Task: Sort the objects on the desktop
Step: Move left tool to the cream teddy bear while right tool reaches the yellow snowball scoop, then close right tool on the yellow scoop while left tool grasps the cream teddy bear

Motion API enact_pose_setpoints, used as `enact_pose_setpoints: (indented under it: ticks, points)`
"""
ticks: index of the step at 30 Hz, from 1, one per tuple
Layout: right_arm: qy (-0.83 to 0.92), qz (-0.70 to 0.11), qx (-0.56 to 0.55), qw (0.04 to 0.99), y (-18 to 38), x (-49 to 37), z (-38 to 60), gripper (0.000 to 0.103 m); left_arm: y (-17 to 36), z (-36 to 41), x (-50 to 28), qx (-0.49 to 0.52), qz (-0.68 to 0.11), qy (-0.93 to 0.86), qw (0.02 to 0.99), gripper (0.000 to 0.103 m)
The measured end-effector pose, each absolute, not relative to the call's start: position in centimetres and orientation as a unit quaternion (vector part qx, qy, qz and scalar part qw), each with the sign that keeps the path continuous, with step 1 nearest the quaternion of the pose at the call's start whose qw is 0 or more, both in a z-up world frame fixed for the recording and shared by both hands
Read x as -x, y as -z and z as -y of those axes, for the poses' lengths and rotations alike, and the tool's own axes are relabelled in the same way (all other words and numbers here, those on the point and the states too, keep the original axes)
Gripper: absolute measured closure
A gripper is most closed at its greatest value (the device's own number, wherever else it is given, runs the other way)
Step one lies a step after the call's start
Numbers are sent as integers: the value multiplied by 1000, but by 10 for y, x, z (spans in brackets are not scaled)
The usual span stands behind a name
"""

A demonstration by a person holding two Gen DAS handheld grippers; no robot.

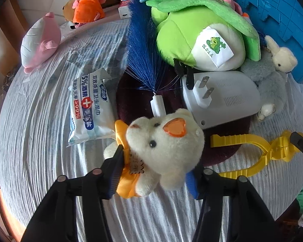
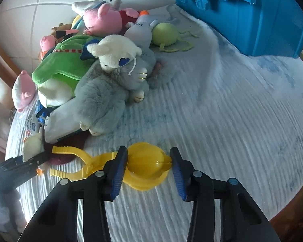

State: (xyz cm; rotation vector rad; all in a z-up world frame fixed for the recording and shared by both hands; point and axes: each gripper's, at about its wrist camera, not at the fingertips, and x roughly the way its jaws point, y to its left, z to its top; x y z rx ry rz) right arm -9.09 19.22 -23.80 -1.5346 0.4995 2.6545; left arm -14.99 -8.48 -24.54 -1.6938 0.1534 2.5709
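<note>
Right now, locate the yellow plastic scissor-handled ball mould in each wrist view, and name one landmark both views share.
Left wrist view: the yellow plastic ball mould lies at lower right on the striped cloth, its round end hidden by the right gripper.
Right wrist view: the mould sits bottom centre, its round cups between the right gripper pads.
Shared landmark: the green frog plush.

both wrist views steep, close | shared: yellow clamp point(image 1: 252, 151) point(image 2: 143, 165)
</note>
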Motion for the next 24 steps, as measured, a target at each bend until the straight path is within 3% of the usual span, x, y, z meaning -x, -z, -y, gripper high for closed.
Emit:
enact_pose_setpoints:
  ticks: [4, 5, 7, 9, 10, 24]
  points:
    - [-853, -162, 496, 12, 239, 92, -196, 61, 244, 89, 152, 547, -47, -835, 28, 55]
    - [-853, -160, 496, 18, 240, 91, -197, 50, 245, 89, 152, 546, -47, -836, 28, 55]
    - [-854, -160, 495, 26, 242, 89, -200, 44, 249, 86, 152, 545, -48, -837, 27, 60]
    - [-853, -170, 493, 18, 243, 88, -203, 48, 247, 84, 150, 541, -51, -839, 24, 63]
    - [-854, -169, 493, 14, 242, 89, -202, 63, 245, 83, 150, 540, -51, -840, 24, 65]
    - [-892, -89, 441, -33, 164, 105, -171, 64, 174, 92, 141, 499, -31, -866, 20, 67]
